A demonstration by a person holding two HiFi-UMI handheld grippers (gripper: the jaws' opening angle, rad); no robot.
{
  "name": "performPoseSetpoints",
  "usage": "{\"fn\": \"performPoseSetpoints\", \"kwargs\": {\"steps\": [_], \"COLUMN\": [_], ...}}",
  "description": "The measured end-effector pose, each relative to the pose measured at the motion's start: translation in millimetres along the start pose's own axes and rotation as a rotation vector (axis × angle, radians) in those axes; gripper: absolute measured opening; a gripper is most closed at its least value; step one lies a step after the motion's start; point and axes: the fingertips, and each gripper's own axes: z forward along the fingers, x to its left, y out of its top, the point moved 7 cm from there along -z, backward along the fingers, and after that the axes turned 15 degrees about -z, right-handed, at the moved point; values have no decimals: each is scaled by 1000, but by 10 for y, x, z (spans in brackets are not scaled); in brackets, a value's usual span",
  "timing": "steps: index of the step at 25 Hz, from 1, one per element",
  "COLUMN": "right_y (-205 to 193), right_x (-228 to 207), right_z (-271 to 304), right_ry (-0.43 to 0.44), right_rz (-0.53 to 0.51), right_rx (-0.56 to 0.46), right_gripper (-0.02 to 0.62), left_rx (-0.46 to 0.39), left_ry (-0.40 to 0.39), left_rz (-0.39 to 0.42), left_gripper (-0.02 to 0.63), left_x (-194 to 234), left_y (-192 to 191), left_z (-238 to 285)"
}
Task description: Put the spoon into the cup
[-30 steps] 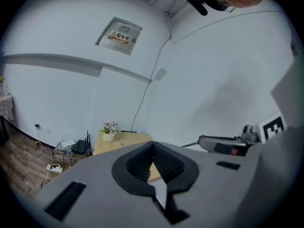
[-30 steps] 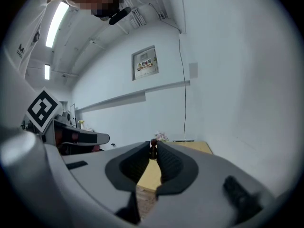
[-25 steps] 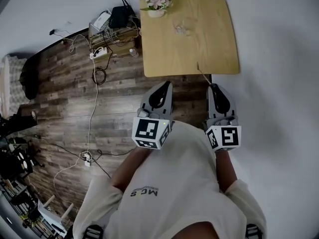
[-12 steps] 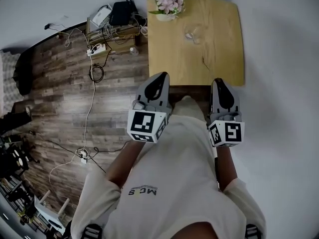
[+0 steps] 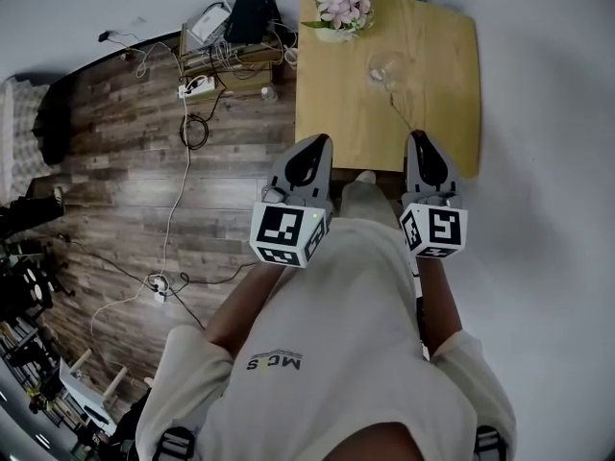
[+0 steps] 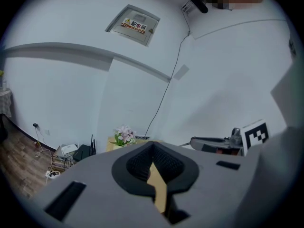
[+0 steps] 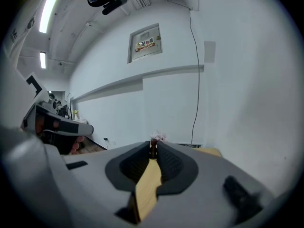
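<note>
A clear glass cup [image 5: 384, 68] stands on the wooden table [image 5: 336, 104], toward its far right. Just nearer to me a thin spoon [image 5: 404, 117] lies on the wood at a slant. Both grippers hover in front of my chest at the table's near edge. My left gripper [image 5: 315, 144] [image 6: 152, 145] is shut with nothing in it. The right gripper [image 5: 421, 140] [image 7: 153, 148] is also shut and holds nothing; its tip is a short way in front of the spoon's near end. In both gripper views only a sliver of table wood shows between the jaws.
A pot of pink flowers [image 5: 338, 8] [image 6: 124, 136] stands at the table's far left corner. Left of the table, cables, a power strip [image 5: 197, 86] and a black router [image 5: 252, 19] lie on the plank floor. A white wall runs along the table's far and right sides.
I have moved toward the table: it has come closer in the head view, and both grippers, formerly short of its near edge, now reach it. Neither gripper has changed state.
</note>
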Motion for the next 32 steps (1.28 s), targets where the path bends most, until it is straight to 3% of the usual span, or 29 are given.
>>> {"fn": "performPoseSetpoints", "kwargs": {"steps": [7,18,32], "right_y": [-167,-474,-985], "right_x": [-63,-246,-318], "right_z": [357,882,1540], "right_ry": [16,21,53], "right_rz": [20,15,81], "right_rx": [16,49,132], "right_gripper": [58,58,58], "left_rx": [-17,31,78], "left_ry": [63,143,156], "left_rz": [21,-12,-40], "left_gripper": [11,11,11], "left_x": [76,199,258], "left_y": [-37,-196,-377], "left_z": [207,332,653]}}
